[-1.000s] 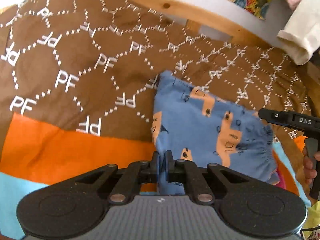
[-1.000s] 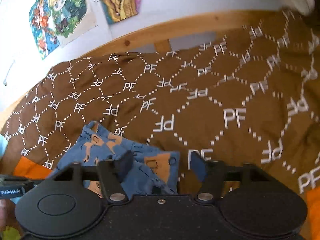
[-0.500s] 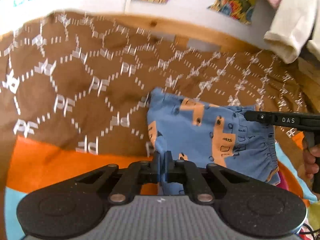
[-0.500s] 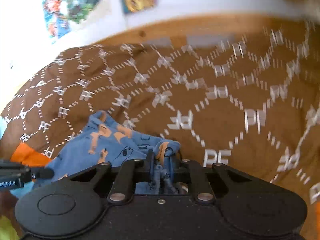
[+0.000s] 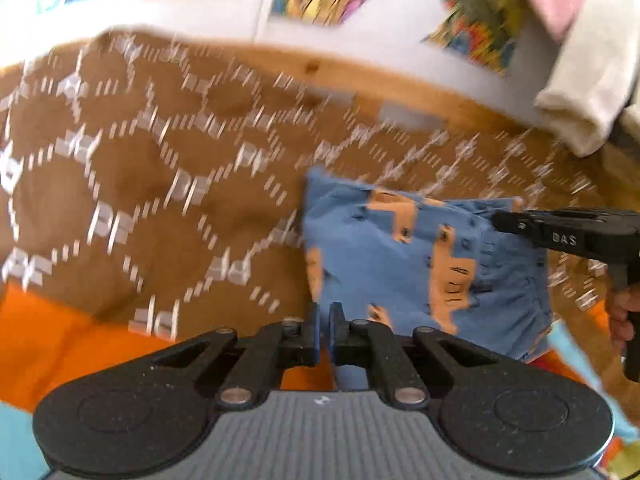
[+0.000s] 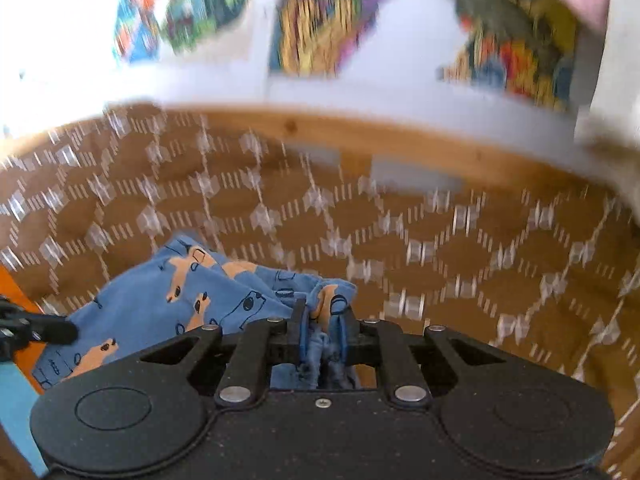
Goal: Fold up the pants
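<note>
Small blue pants [image 5: 400, 248] with orange car prints lie folded on the brown bedspread [image 5: 120, 184]. My left gripper [image 5: 323, 316] is shut on the pants' near edge, and a thin strip of blue cloth shows between its pads. My right gripper [image 6: 322, 320] is shut on a bunched-up corner of the pants [image 6: 160, 304], with cloth gathered between its fingers. In the left wrist view the right gripper [image 5: 504, 220] comes in from the right and grips the far right corner of the pants. The left gripper [image 6: 60, 330] shows at the left edge of the right wrist view.
The bedspread has a white "PF" pattern, with an orange band [image 5: 60, 336] and a light blue band nearer to me. A wooden bed rail [image 6: 400, 136] runs along the back under a wall with colourful posters [image 6: 320, 20]. Cream and pink clothes [image 5: 584, 80] hang at the upper right.
My right gripper, open a second ago around the pants' corner, has shut on it and lifted a little. Both views have tilted up toward the wall. The left gripper's hold is unchanged.
</note>
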Motion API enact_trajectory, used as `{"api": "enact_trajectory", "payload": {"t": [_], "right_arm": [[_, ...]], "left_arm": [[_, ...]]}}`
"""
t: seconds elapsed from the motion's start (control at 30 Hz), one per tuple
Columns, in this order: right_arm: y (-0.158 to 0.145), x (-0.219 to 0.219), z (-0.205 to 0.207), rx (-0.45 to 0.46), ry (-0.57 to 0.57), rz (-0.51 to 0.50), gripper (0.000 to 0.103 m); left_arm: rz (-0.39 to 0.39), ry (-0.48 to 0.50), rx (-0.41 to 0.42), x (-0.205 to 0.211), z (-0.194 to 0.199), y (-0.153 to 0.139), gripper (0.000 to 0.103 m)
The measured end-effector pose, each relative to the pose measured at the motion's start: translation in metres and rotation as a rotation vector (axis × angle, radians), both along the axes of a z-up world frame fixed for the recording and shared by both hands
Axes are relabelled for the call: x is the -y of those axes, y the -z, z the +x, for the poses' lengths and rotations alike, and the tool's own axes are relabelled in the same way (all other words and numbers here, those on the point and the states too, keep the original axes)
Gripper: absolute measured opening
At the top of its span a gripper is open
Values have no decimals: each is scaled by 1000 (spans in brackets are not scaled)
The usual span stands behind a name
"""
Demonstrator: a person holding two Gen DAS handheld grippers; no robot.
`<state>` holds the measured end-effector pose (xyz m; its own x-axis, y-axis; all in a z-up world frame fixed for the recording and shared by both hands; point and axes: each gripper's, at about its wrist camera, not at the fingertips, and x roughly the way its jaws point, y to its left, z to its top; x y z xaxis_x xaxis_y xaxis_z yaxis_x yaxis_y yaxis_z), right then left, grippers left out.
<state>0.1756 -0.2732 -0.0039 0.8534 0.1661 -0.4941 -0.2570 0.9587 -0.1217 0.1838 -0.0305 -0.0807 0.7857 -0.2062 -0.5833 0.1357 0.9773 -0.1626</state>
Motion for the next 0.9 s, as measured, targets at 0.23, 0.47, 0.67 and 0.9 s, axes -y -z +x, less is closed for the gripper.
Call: {"api": "enact_trajectory", "payload": {"t": [0.23,0.47,0.67,0.9], "right_arm": [[16,5,5,-16,59,7,35],[-12,3,-43,98,45,-3,89],[-31,-1,-93,140,99,92,102],[-35,-8,-149,128,144,183,102]], "left_arm": [[-77,-62,-112,-18,7,12,10],[-87,-118,-93,-22,-3,-3,78],[-50,-124,-51,-17,-21,-25,101],[40,-102,-39,-9,-64,-41,103]]}}
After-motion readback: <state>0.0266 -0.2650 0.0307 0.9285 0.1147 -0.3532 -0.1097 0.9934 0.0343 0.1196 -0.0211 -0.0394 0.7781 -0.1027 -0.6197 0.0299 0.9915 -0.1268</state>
